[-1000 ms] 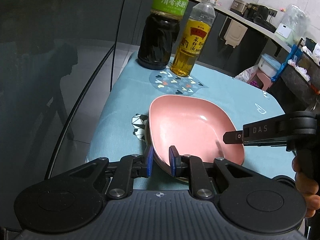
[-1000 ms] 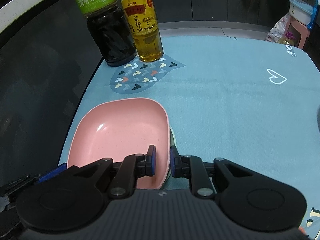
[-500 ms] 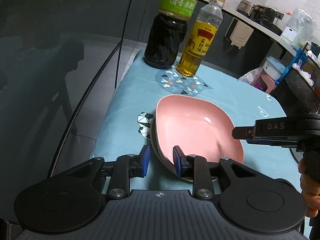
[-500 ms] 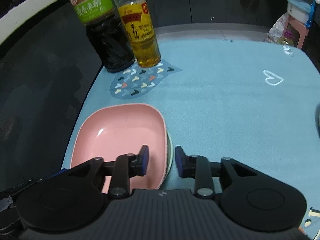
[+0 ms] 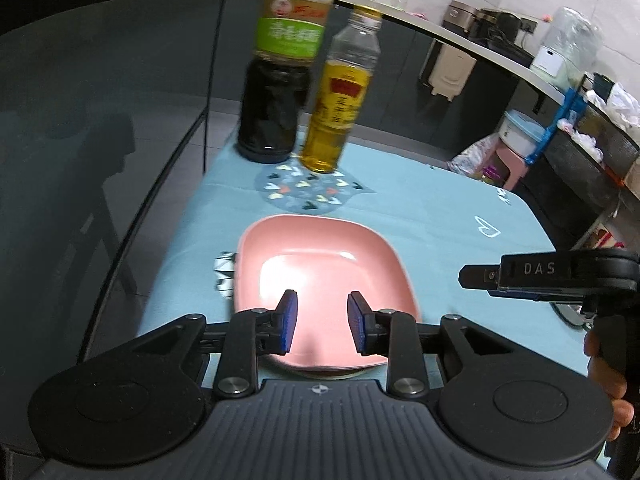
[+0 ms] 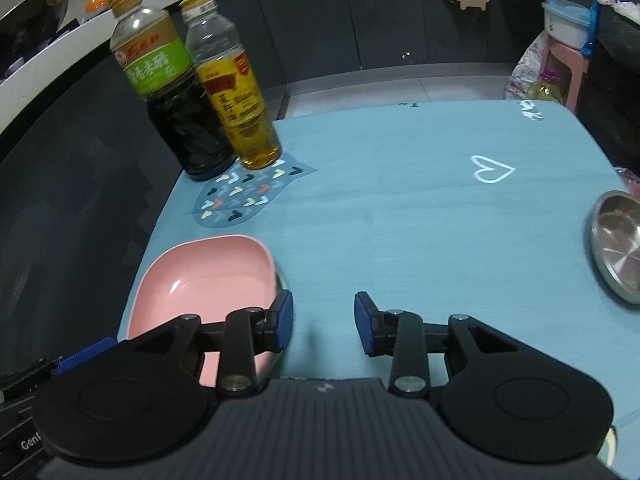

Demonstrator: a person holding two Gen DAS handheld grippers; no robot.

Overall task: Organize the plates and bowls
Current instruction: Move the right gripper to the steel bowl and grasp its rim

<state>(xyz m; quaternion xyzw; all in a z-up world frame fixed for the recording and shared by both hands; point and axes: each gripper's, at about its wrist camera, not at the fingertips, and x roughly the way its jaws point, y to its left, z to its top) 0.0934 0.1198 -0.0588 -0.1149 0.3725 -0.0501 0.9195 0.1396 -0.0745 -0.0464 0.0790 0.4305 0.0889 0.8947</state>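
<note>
A pink square plate (image 5: pixel 324 268) lies on the blue tablecloth near the table's left edge, stacked on another plate whose rim barely shows beneath it. It also shows in the right wrist view (image 6: pixel 204 280). My left gripper (image 5: pixel 322 322) is open and empty, hovering above the plate's near edge. My right gripper (image 6: pixel 324 322) is open and empty, just right of the plate. A steel bowl (image 6: pixel 618 240) sits at the table's right edge.
A dark vinegar bottle (image 5: pixel 276 92) and a yellow oil bottle (image 5: pixel 340 108) stand at the back left by a heart-patterned mat (image 5: pixel 308 192). The right gripper's arm (image 5: pixel 560 276) reaches in from the right. A pink stool (image 6: pixel 560 64) stands beyond the table.
Both grippers let go of the pink plate, opened wide and pulled back and up. The plate now rests flat on the stack.
</note>
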